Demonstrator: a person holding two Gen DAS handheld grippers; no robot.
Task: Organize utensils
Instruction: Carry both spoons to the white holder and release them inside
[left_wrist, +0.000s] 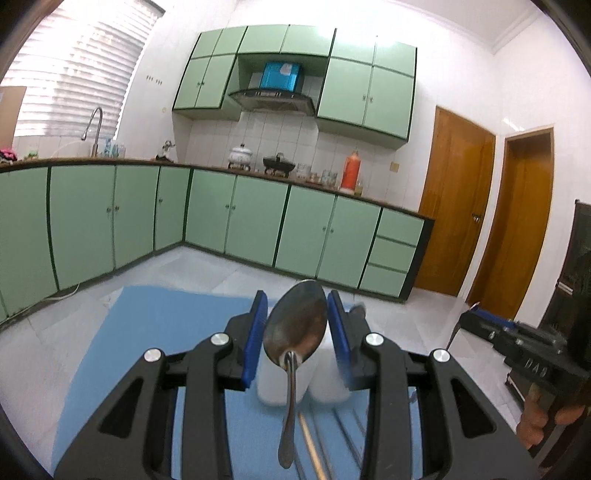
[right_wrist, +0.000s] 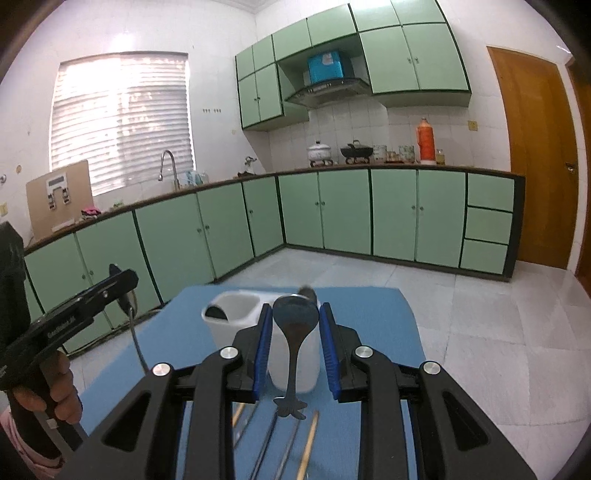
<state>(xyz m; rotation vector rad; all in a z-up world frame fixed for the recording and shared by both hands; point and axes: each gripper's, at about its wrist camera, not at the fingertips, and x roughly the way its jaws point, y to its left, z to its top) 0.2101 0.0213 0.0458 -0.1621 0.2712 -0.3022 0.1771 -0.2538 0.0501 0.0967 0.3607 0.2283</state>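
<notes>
While gripping a spoon (left_wrist: 297, 325) in each half-closed pair of jaws, keeping both level, bowls up, nearing the white holder (right_wrist: 236, 314).

2 grippers (left_wrist: 296, 325) (right_wrist: 292, 341), 2 spoons (left_wrist: 295, 332) (right_wrist: 295, 321), 1 white holder (right_wrist: 236, 314), 1 blue mat (right_wrist: 369, 321)

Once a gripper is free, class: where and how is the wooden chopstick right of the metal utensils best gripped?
Grip the wooden chopstick mid-shaft, probably from straight above, jaws across its thin width. It lies flat on the blue mat with no raised end, and the metal utensils crowd its left side.
</notes>
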